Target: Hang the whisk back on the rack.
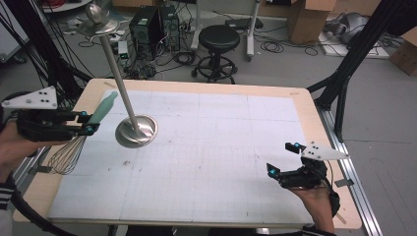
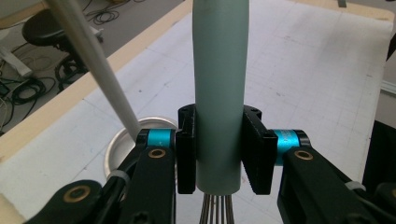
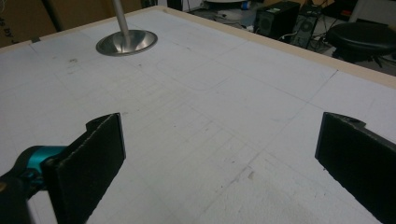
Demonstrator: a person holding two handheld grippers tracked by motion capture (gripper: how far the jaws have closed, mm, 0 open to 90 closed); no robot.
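White gridded mat, faintly scuffed and matte, covers the desk point(image 1: 206, 87), whose pale wooden rim shows as a border on every side.

Metal stand point(image 1: 136, 131): a polished, shallow dish-shaped base near the desk's left edge, towards the far side, from which a slim pale pole rises, leaning in the high view, to a small cap with a knob on top. Smooth and reflective; nothing hangs from it.

Whisk point(image 1: 84, 135): a rounded, matte grey-green handle, smooth and slightly tapered, with a balloon of thin steel wires below. It is held off the mat over the desk's left edge, handle pointing up towards the pole, wires hanging down and outward.

Left gripper point(image 2: 218, 156): black jaws with turquoise fittings, pressed flat against either side of the whisk handle just above where the wires enter.

Right gripper point(image 1: 282, 158): the same build, jaws spread wide with nothing between them, held low over the mat near the desk's right edge, towards the near side.

Progress, as judged: the whisk is picked up and carried close beside the stand; the likely remainder is bringing it to the stand's top and letting go. The free gripper has no part in hand yet.
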